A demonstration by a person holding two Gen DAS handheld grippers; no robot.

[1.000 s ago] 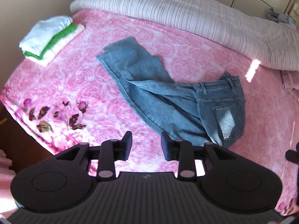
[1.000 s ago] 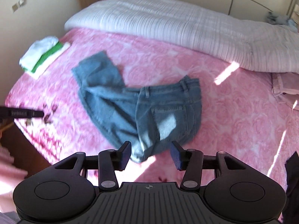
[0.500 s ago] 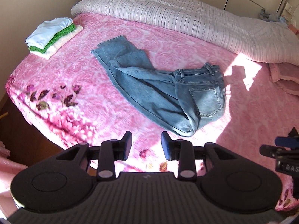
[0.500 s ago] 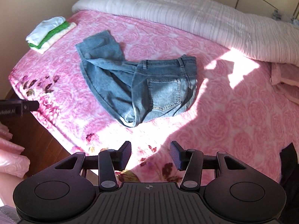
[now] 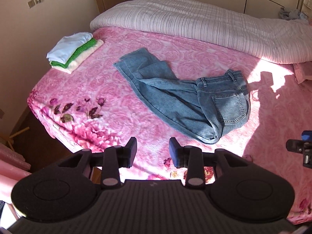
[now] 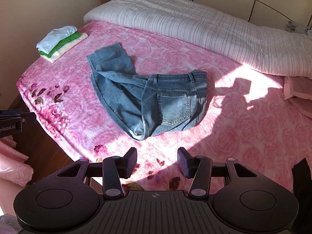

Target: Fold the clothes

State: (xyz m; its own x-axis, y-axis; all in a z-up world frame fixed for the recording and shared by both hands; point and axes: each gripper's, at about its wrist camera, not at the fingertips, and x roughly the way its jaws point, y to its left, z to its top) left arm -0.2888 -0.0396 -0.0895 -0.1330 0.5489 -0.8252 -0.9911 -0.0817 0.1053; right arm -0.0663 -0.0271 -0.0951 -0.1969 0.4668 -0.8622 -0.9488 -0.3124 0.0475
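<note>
The left gripper point(image 5: 152, 152) has pulled back from the bed point(image 5: 120, 105); its jaws are opening with nothing between them. The right gripper point(image 6: 157, 162) has also drawn back, jaws wide apart and empty. The jeans point(image 5: 187, 101), seen larger a second ago, lie crumpled mid-bed with the seat folded over the legs, well clear of both grippers. Folded clothes point(image 5: 73, 51) sit stacked at the far corner.

One pair of jeans point(image 5: 187, 99) lies on one pink floral blanket point(image 5: 109, 97). One stack of folded clothes point(image 5: 73, 51) holds three pieces: light blue, green and cream. One striped duvet point(image 5: 204, 23) lies along the far side, and two grippers show, the left gripper point(image 5: 153, 152) and the right gripper point(image 6: 157, 161).
</note>
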